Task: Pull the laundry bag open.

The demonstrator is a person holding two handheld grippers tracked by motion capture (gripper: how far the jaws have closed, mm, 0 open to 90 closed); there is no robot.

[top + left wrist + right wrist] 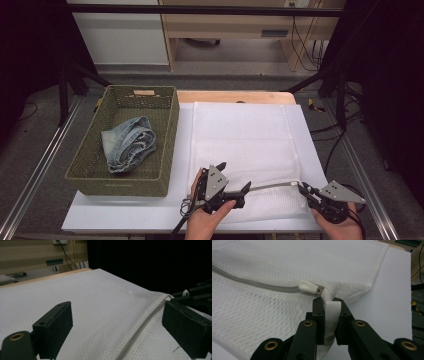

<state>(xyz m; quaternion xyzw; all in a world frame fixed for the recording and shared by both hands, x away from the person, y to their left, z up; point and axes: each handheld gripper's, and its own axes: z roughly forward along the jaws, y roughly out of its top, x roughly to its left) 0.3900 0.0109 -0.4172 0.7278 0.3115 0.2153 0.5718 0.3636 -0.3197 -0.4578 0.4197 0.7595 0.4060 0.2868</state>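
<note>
1. We have a white mesh laundry bag point(245, 145) lying flat on the bench point(125, 212), right of a green basket point(167, 145) that holds folded jeans point(129, 144).
2. Our right gripper point(303, 187) has its jaws clamped on the white fabric tab point(332, 315) at the bag's near right corner, just past the zipper pull point(308, 286).
3. Our left gripper point(235, 181) has its jaws wide apart and holds nothing; in the left gripper view the mesh and the zipper line pass between the 2 pads without contact.
4. The grey zipper point(272, 186) runs along the bag's near edge, from the left gripper across to the right one, so its long axis lies left to right between our 2 hands.
5. The pull sits at the right end, right beside the clamped tab and well away from the left jaws; we judge the left hand must travel along the zipper toward it.
</note>
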